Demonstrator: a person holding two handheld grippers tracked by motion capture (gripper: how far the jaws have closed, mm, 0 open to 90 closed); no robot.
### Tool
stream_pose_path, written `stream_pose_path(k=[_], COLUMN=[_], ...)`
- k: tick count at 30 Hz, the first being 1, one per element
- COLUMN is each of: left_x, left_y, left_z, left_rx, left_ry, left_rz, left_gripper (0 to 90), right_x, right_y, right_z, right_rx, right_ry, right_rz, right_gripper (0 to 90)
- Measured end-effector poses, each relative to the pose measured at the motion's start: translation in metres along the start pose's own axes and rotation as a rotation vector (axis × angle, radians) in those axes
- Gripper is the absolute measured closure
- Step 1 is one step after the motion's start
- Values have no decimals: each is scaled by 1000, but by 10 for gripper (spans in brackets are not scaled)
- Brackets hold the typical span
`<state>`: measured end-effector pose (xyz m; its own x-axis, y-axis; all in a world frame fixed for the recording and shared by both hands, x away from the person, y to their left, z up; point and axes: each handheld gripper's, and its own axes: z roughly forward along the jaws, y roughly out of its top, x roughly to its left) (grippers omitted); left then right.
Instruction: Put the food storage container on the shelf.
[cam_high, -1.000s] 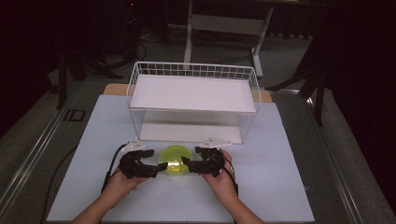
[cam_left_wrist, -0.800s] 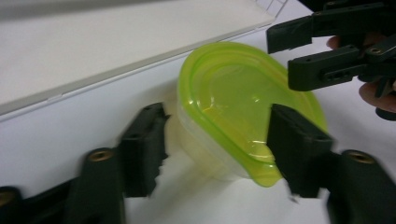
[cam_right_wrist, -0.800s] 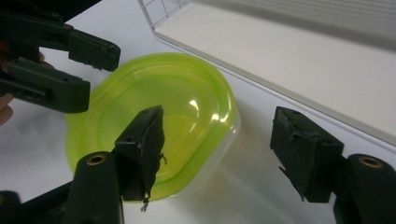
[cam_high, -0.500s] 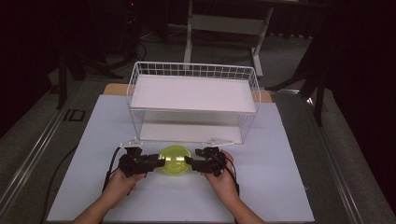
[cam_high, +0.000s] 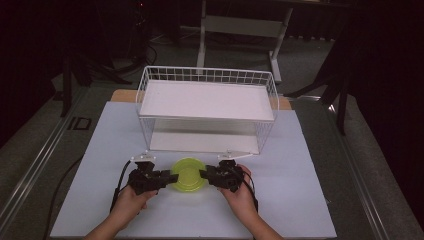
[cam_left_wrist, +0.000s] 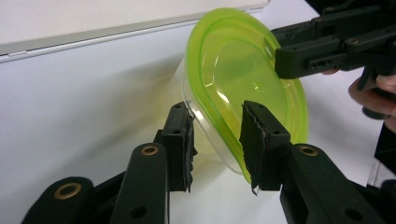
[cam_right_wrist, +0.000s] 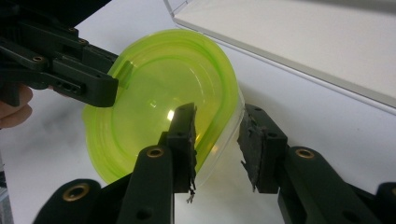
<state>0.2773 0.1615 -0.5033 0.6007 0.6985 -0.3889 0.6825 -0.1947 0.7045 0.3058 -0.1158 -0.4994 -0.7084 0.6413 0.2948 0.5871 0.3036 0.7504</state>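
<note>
High view puts the left tongs (cam_high: 167, 178) at lower centre-left of the frame and the right tongs (cam_high: 207, 175) at lower centre-right, their tips pointing toward each other with the green bowl (cam_high: 188, 174) between them. Both pairs have just been closing. In the left gripper view the left tongs (cam_left_wrist: 215, 140) straddle the bowl's (cam_left_wrist: 238, 79) near rim, one jaw outside the clear wall and one inside; a slight gap still seems to show at the outer pad, so a firm pinch is not certain. In the right gripper view the right tongs (cam_right_wrist: 217, 140) straddle the opposite rim of the bowl (cam_right_wrist: 159, 93) in the same way, the inner jaw against the green lip and the outer jaw standing visibly off the wall, so this side is not clamped yet.

The bowl sits on the white worktop (cam_high: 300, 200), round, with no long axis to favour; each pair meets it from its own side, equally near. Just above it in the high view stands the white wire rack (cam_high: 207, 107), its lower shelf opening facing the bowl. Any lift probably depends on both rims being gripped evenly.
</note>
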Motion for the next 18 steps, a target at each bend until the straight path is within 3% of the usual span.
stream_pose_path(k=[3,12,18], left_x=[-3,-11,-21], left_y=[-1,-4,-5], left_z=[-1,-3,-6], left_rx=[6,6,23], left_ry=[6,18,33], left_rz=[-1,-31,-56], left_gripper=[663,715,766], right_x=[0,3,5], right_y=[-1,-3,-6], right_z=[-2,-6,-11], right_rx=[2,15,14], right_ry=[22,19,41], right_rz=[12,-7,32], right_gripper=[682,709,758])
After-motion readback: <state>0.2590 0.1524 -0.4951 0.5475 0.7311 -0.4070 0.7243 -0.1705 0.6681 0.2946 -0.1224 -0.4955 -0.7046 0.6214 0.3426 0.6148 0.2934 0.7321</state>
